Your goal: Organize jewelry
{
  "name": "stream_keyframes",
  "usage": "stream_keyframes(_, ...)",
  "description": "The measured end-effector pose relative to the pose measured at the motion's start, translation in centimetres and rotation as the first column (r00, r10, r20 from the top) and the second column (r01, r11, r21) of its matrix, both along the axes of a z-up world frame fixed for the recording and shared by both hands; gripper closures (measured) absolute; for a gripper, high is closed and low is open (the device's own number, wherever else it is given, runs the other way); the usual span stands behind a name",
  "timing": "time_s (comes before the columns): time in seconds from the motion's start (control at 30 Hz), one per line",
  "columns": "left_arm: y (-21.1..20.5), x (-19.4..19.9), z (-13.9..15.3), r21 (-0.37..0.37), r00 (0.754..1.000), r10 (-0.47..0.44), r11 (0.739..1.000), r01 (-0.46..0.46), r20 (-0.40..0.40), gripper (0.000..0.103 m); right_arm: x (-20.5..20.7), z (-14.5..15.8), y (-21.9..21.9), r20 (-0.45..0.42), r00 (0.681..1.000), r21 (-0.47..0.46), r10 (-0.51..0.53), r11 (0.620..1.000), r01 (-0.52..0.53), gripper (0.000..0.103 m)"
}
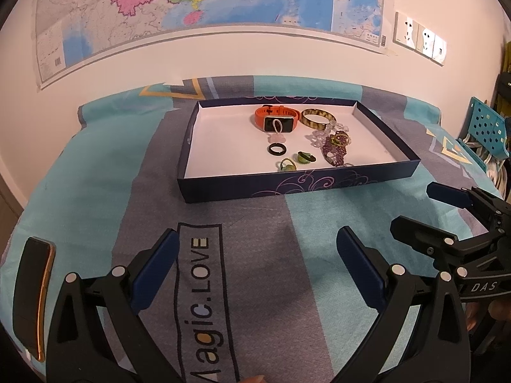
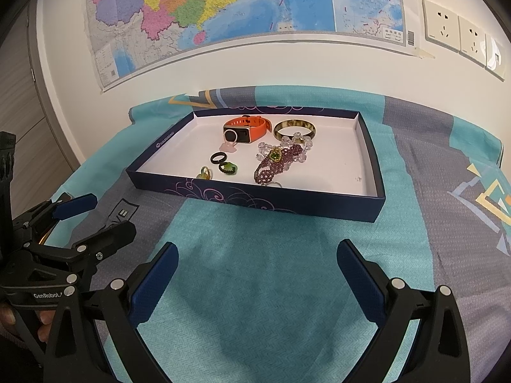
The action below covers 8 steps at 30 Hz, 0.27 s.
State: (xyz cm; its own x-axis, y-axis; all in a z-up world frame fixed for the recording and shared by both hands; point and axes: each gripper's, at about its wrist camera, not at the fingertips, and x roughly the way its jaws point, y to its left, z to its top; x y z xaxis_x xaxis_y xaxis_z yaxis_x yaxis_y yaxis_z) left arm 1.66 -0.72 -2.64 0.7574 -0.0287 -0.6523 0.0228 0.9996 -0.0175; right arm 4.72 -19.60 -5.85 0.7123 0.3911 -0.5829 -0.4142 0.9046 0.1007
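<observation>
A shallow dark blue box [image 1: 300,185] [image 2: 255,196] with a white floor sits on the table. In it lie an orange smartwatch [image 1: 276,118] [image 2: 246,127], a tortoiseshell bangle [image 1: 317,118] [image 2: 295,129], a black ring [image 1: 276,150] [image 2: 218,158], green rings [image 1: 305,158] [image 2: 228,168], a purple bead bracelet [image 1: 335,151] [image 2: 278,164] and clear beads [image 1: 319,135]. My left gripper [image 1: 255,255] [image 2: 92,217] is open and empty, well short of the box. My right gripper [image 2: 257,268] [image 1: 415,207] is open and empty, beside it to the right.
A teal and grey cloth [image 1: 95,191] [image 2: 431,191] covers the table. A black phone [image 1: 33,290] lies at the front left. A map [image 1: 191,0] hangs on the wall behind. A teal perforated basket [image 1: 488,131] stands at the far right.
</observation>
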Motion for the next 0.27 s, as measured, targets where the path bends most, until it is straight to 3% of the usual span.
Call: stream_keyframes(0.27,0.77,0.63,-0.6,-0.018,0.999,0.009,1.0,-0.01,-0.047,0.006,0.22,0.04,-0.91,0.0,1.0,-0.039,0.003,0.999,-0.003,0.007)
